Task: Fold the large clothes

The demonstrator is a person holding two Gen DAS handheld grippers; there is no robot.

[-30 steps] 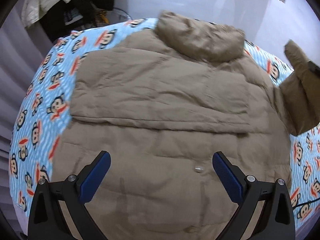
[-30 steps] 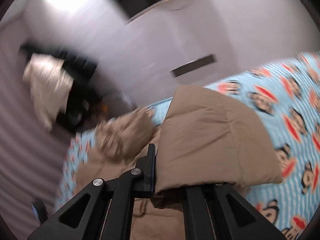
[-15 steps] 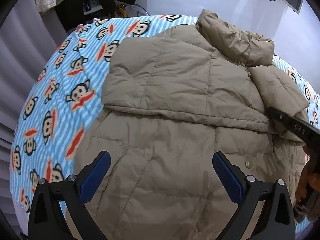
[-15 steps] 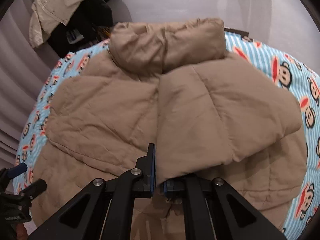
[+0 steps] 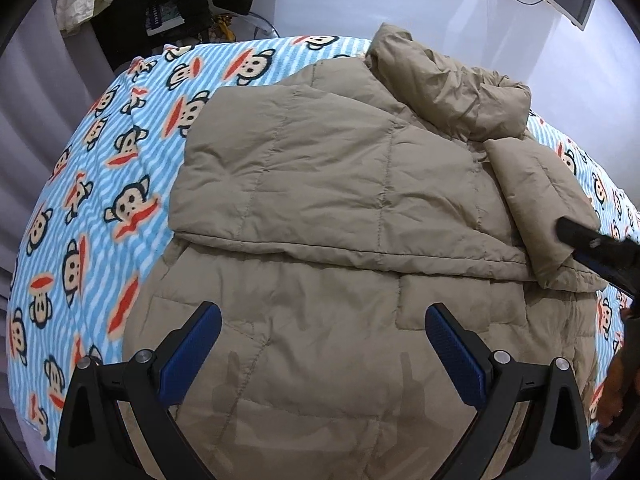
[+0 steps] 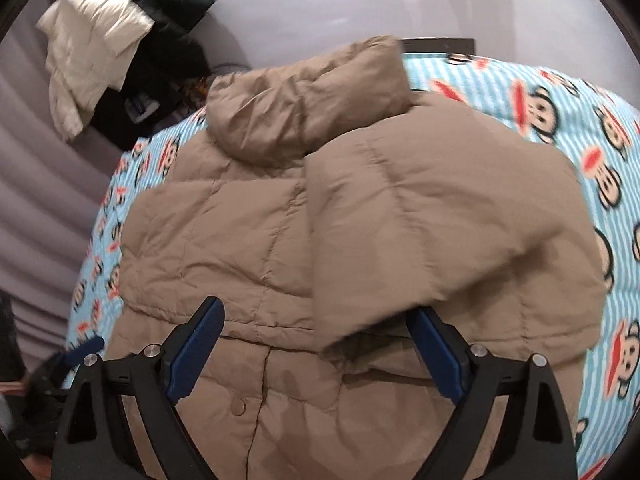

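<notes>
A tan puffer jacket [image 5: 340, 360] lies front-up on the bed, collar [image 5: 452, 88] at the far end. One sleeve [image 5: 320, 184] is folded flat across its chest. The other sleeve [image 6: 440, 232] lies folded over from the right, its cuff end resting between the jaws of my right gripper [image 6: 316, 314]. Those jaws are opening and the pads stand clear of the cloth. My left gripper [image 5: 323, 320] hovers open over the jacket's lower front, with nothing between its fingers. In the left wrist view, a black finger [image 5: 580, 236] of the right gripper shows beside the cuff.
The bed sheet [image 5: 100, 200] is blue-striped with a monkey print and shows around the jacket on both sides. A pile of white and dark clothes [image 6: 120, 40] sits beyond the bed's far left corner. A person's hand [image 5: 616, 380] is at the right edge.
My right gripper carried the sleeve down across the jacket's chest, then its jaws opened off the cuff. The left gripper stayed open and drifted a little over the jacket.
</notes>
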